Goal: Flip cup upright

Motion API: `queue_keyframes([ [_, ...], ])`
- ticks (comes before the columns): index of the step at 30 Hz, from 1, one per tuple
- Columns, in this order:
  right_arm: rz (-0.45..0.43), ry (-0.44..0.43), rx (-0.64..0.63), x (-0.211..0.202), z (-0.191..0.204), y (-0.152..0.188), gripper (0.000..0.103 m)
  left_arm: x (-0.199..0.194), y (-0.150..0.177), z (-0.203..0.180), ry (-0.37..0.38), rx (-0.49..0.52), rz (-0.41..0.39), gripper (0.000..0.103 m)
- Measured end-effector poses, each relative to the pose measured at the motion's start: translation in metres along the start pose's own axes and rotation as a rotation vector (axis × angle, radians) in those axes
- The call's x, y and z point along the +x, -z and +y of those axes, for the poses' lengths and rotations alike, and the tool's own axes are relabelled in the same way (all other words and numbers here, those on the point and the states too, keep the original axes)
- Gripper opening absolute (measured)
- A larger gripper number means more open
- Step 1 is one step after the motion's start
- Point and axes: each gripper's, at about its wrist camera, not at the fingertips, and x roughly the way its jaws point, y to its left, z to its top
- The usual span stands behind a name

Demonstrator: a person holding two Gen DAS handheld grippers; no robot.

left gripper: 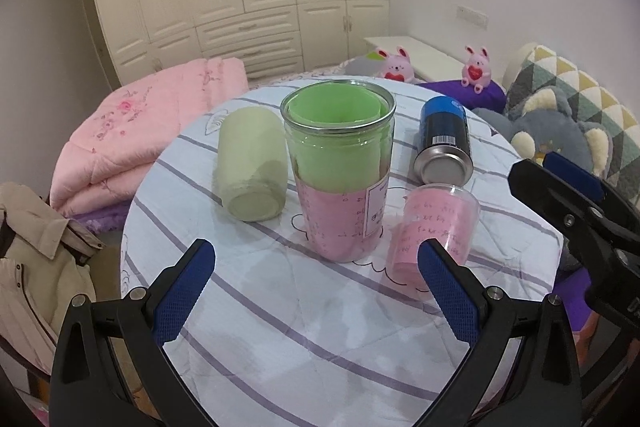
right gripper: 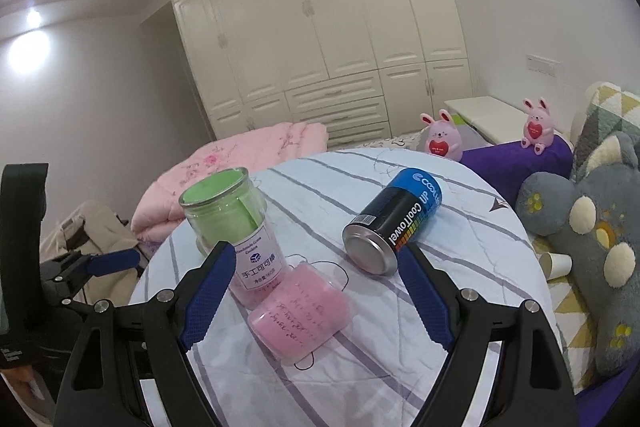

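Observation:
A clear plastic cup with pink paper inside lies on its side on the round table's striped cloth; it also shows in the right wrist view. My left gripper is open and empty, just in front of a tall upright clear jar with green and pink paper. My right gripper is open and empty, its fingers to either side of the lying cup, slightly above it. The right gripper also shows at the right edge of the left wrist view.
A pale green jar lies on its side left of the tall jar. A blue and black can lies on its side at the back right. A pink quilt, plush toys and a jacket surround the table.

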Motion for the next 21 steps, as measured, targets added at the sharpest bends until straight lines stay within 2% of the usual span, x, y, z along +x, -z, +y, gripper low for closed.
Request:
queue_keyframes([
  [11, -0.028, 0.018, 0.053, -0.008, -0.006, 0.004, 0.085, -0.005, -0.002, 0.000, -0.011, -0.009, -0.031, 0.102],
  [21, -0.062, 0.040, 0.040, -0.015, -0.002, 0.003, 0.085, -0.014, -0.007, 0.005, -0.008, -0.032, -0.082, 0.102],
])
